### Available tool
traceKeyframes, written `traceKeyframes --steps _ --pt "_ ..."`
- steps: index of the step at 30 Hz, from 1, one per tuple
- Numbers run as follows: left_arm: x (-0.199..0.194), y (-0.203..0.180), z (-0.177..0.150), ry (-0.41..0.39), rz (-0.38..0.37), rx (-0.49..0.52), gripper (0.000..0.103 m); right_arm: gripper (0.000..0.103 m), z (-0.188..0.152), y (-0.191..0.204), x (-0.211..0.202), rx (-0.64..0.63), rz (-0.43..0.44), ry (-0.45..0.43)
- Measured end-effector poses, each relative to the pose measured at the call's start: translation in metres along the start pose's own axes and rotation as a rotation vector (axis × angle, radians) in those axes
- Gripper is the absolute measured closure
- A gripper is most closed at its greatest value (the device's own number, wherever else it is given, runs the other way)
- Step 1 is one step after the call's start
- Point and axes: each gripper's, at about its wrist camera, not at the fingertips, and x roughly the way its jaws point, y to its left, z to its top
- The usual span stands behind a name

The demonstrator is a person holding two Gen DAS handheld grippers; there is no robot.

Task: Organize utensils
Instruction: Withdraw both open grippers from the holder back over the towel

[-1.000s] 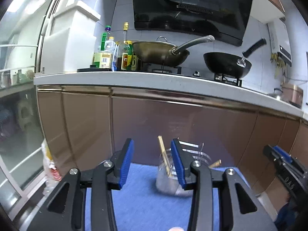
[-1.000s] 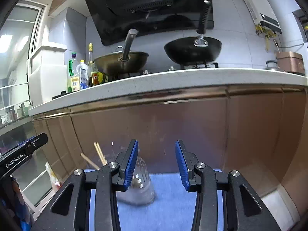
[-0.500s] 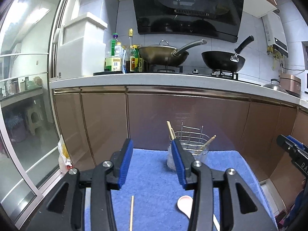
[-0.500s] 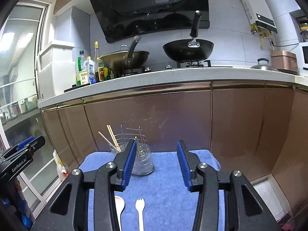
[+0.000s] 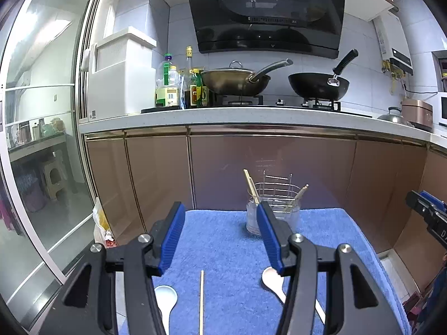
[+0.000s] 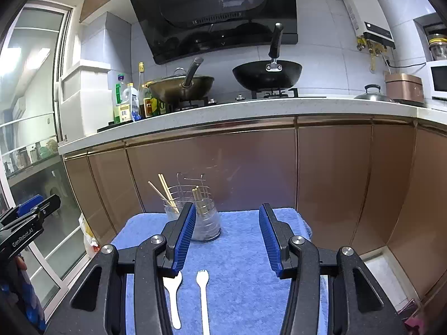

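Note:
A clear utensil holder [image 5: 279, 215] with a wire rack and several wooden chopsticks stands at the far edge of a blue towel [image 5: 223, 240]. On the towel near me lie a white spoon [image 5: 166, 296], a single chopstick [image 5: 201, 301] and a second spoon [image 5: 272, 279]. My left gripper [image 5: 220, 209] hovers above them, its jaws opening with nothing between them. In the right wrist view the holder [image 6: 206, 223] sits behind the left finger, and a white spoon [image 6: 173, 287] and a white fork [image 6: 202, 293] lie below. My right gripper [image 6: 227, 209] is open and holds nothing.
Brown cabinet fronts [image 5: 279, 162] rise just behind the towel, under a counter [image 5: 251, 117] with two woks and several bottles. A glass sliding door [image 5: 42, 139] and a plastic bag [image 5: 100, 226] are at the left. The other gripper [image 6: 28, 223] shows at the left edge.
Both grippers have drawn back from the holder, which now looks smaller and farther. Spoons, the fork and a chopstick on the towel have come into view. The left jaws stand wider.

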Motion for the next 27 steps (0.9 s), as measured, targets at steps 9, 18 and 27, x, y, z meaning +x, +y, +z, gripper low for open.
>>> traceKeyframes --steps 9,18,27 --pt "-0.004 -0.006 -0.001 0.011 -0.008 0.018 0.052 0.056 -0.001 -0.005 -0.007 -0.002 -0.009 -0.007" --pt "0.010 -0.002 -0.003 0.036 -0.006 -0.017 0.052 0.056 -0.009 -0.013 0.011 0.000 -0.022 0.027" --pt "0.034 -0.006 -0.008 0.077 0.008 0.000 0.052 0.056 -0.021 -0.022 0.032 0.012 -0.030 0.067"
